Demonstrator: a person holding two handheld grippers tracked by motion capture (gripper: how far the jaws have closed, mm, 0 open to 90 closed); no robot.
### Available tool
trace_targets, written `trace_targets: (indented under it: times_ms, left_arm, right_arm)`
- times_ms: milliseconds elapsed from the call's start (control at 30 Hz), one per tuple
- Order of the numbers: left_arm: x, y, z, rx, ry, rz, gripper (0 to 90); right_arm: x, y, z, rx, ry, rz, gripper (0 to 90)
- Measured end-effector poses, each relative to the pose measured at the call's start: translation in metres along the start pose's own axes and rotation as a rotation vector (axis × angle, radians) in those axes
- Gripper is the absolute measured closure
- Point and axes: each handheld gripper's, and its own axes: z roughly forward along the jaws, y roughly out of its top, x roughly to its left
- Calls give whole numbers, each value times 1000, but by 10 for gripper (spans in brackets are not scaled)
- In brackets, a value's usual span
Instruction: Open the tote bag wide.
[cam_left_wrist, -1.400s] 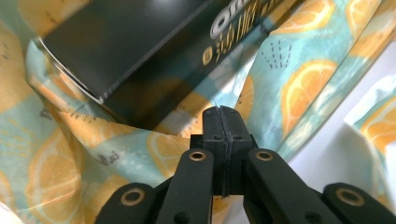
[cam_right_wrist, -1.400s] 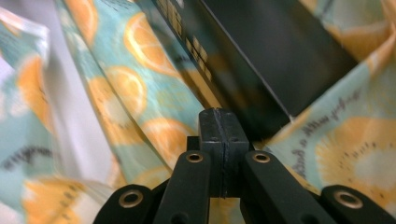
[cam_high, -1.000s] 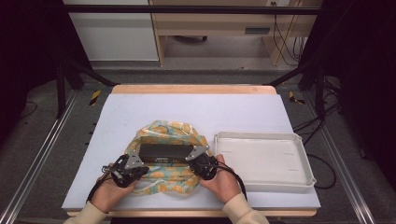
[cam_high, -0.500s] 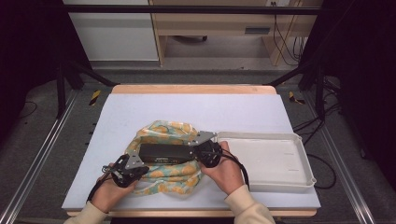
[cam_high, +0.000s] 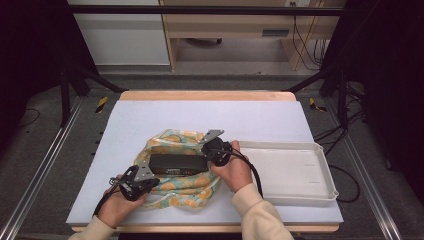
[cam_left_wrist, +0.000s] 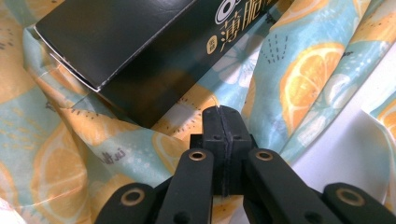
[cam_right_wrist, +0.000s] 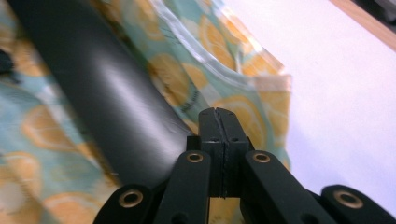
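Both hand-held grippers, left (cam_high: 134, 180) and right (cam_high: 216, 151), sit with jaws pressed together beside the box (cam_high: 178, 163) on the cloth (cam_high: 186, 187), seemingly mid-wrapping; next calls for pinching a cloth edge.

Wooden desk (cam_high: 235, 25) beyond grey floor (cam_high: 45, 165)

The cloth (cam_high: 177, 187) is pale teal printed with orange citrus slices and white-outlined lemon slices (cam_left_wrist: 303, 79). The box (cam_high: 178, 163) lying on it is glossy black with white lettering. At its 3 o'clock, the tray (cam_high: 320, 187) is white. The table mat (cam_high: 200, 117) is pale lavender-white, with a light wood edge at 12 o'clock. Both grippers' jaws are black.
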Motion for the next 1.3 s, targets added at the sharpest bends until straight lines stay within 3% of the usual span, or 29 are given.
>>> trace_targets:
  times_ms: [167, 333, 533, 733, 867, 967, 1300]
  left_arm:
    - [0, 0, 0, 2, 7, 5, 900]
    - [1, 2, -6, -13, -5, 8, 900]
    - [4, 10, -36, -129, -19, -21, 888]
    - [30, 22, -51, -202, 45, -54, 893]
    - [53, 28, -43, -202, 104, -67, 897]
    - [67, 31, -31, -178, 104, -87, 897]
    - [82, 24, 5, -94, 118, -114, 900]
  right_arm:
    - [-10, -9, 9, 52, -14, 36, 900]
    - [-13, -14, 16, 86, 2, 50, 900]
    - [-11, -12, 15, 88, 6, 45, 900]
    - [-13, -13, 14, 83, 0, 43, 900]
    - [-14, -14, 14, 82, 0, 41, 900]
    - [-15, -14, 14, 81, 1, 42, 900]
    - [-17, -16, 19, 101, 7, 41, 900]
